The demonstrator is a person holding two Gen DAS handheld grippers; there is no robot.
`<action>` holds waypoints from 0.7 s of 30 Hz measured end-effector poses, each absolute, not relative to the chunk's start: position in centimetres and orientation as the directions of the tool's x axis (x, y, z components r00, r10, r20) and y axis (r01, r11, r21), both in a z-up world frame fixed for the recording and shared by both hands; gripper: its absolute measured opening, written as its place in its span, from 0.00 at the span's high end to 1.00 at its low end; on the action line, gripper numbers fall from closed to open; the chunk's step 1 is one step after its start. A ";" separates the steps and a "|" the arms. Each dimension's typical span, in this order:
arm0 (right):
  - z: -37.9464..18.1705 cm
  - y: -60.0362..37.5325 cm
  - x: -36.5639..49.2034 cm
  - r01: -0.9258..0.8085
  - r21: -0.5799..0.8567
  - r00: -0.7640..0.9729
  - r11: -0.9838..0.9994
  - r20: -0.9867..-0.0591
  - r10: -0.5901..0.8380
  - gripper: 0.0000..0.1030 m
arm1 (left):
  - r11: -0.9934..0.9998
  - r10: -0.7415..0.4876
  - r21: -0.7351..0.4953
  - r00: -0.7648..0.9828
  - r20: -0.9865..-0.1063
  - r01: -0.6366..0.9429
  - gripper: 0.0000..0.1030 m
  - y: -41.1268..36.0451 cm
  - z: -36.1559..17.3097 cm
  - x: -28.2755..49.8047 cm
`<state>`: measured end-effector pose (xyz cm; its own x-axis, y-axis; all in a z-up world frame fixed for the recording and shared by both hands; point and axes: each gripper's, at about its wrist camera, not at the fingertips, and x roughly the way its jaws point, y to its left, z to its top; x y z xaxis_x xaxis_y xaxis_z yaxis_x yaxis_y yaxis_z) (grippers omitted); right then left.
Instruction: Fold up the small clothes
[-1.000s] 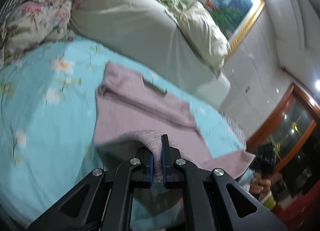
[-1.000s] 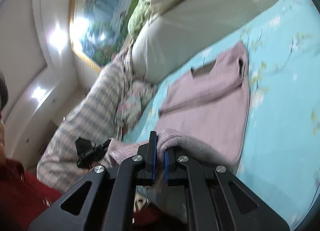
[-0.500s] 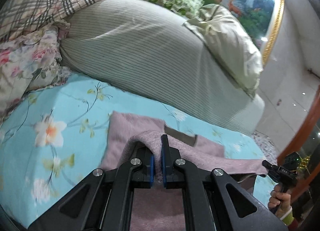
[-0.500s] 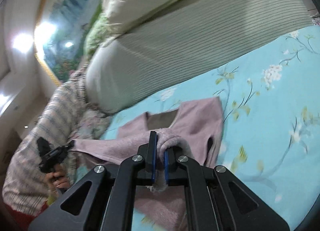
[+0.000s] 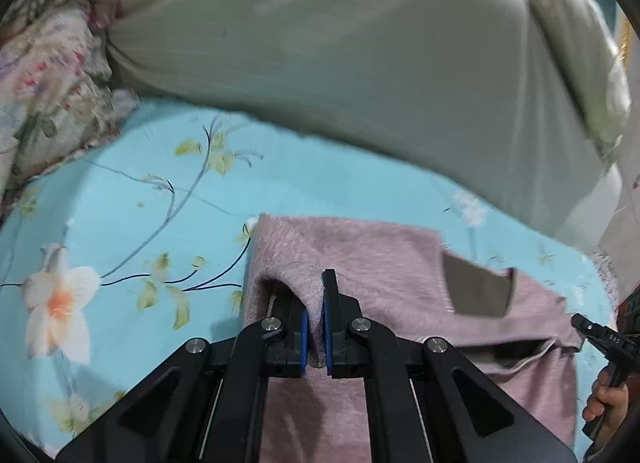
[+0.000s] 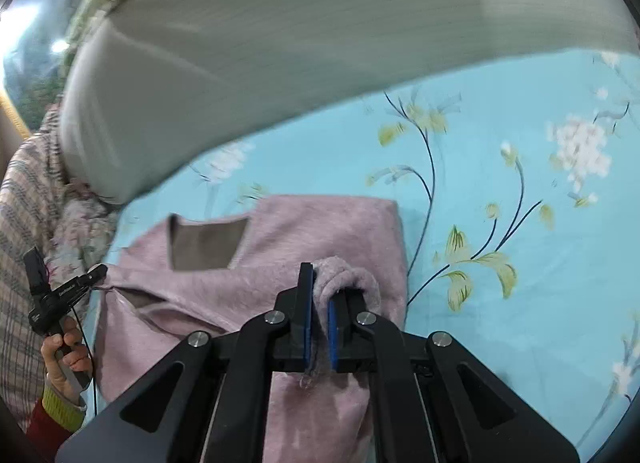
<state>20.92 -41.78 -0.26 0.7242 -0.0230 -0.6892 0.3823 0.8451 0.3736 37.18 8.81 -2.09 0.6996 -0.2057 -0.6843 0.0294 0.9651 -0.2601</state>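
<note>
A small fuzzy mauve garment (image 5: pixel 380 263) with a grey-brown lining at its neck opening lies on the light-blue floral bedsheet (image 5: pixel 140 183). My left gripper (image 5: pixel 315 303) is shut on one bottom corner of it, carried up over the body near the top edge. My right gripper (image 6: pixel 318 291) is shut on the other bottom corner of the garment (image 6: pixel 312 231), also carried up towards the neck. Each wrist view shows the other gripper at the far edge of the garment: the right gripper (image 5: pixel 600 337) and the left gripper (image 6: pixel 70 289).
A large grey-green striped duvet roll (image 5: pixel 360 63) lies just beyond the garment; it also shows in the right wrist view (image 6: pixel 320 43). Floral pillows (image 5: pixel 48 83) and a plaid blanket (image 6: pixel 20 223) lie on the left.
Both grippers have carried the garment's bottom edge forward and down over its body towards the neck. The views now tilt down onto the sheet, close to the garment's top edge.
</note>
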 end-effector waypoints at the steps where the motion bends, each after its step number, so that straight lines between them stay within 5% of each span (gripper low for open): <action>1: -1.0 -42.3 21.3 0.396 0.391 0.709 0.831 -0.705 -0.007 0.93 | 0.966 -0.203 -0.258 0.681 -0.704 0.022 0.95 8.8 -2.8 37.9; 6: -0.4 -43.6 19.4 0.392 0.483 0.740 0.783 -0.671 0.042 0.89 | 0.943 -0.268 -0.334 0.629 -0.730 0.015 0.85 10.4 -3.9 37.8; 10: 2.5 -43.7 15.3 0.434 0.484 0.793 0.760 -0.606 -0.068 0.44 | 0.945 -0.286 -0.318 0.658 -0.697 0.074 0.66 10.9 -2.4 34.2; 14: 4.2 -40.2 14.0 0.360 0.453 0.814 0.816 -0.580 -0.037 0.44 | 0.930 -0.367 -0.305 0.608 -0.704 0.207 0.66 8.1 -2.3 30.6; 21: -1.2 -28.2 20.3 -0.011 0.288 0.535 0.958 -0.807 0.249 0.44 | 0.869 -0.430 -0.250 0.402 -0.809 0.427 0.66 -0.8 -5.9 28.8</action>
<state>20.32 -28.19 -1.23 0.5353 0.2492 -0.8070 -0.0114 0.9575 0.2882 28.80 -0.82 -5.90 0.4017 -0.4298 -0.8086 0.4275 0.8689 -0.2495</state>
